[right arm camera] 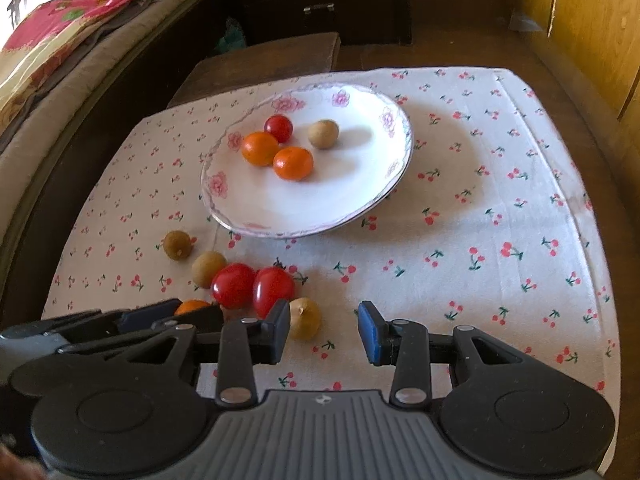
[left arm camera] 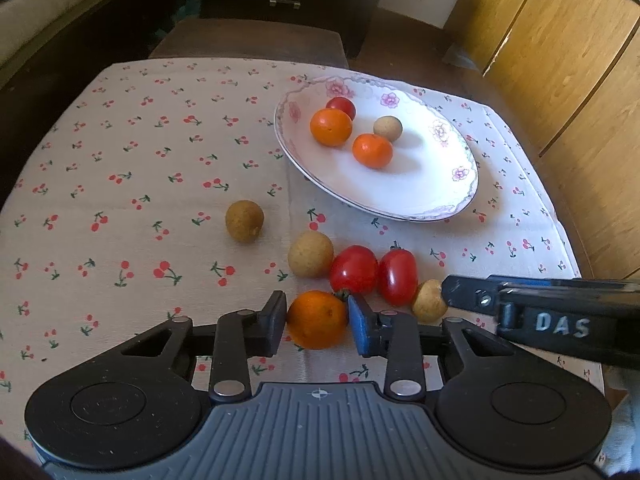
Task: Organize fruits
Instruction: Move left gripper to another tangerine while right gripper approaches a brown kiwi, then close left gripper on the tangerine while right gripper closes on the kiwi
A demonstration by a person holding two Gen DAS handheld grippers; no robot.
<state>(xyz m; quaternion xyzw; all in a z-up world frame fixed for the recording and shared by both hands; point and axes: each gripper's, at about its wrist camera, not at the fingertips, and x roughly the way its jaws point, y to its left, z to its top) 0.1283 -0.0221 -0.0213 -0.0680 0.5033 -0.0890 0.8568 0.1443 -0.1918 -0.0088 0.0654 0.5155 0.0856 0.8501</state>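
Cherry-print tablecloth [left arm camera: 120, 160] held six loose fruits; four sat on the plate [left arm camera: 440, 200]. My left gripper [left arm camera: 318, 320] bracketed an orange [left arm camera: 317, 319], contact unclear; right gripper [right arm camera: 324, 330] gaped empty.

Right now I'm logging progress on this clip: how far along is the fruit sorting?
About four of ten done. The plate already holds two oranges, one tomato and one longan. In hand: the left gripper brackets a third orange on the cloth, contact unclear. The right gripper is open beside a longan. Left: two tomatoes and two more longans.
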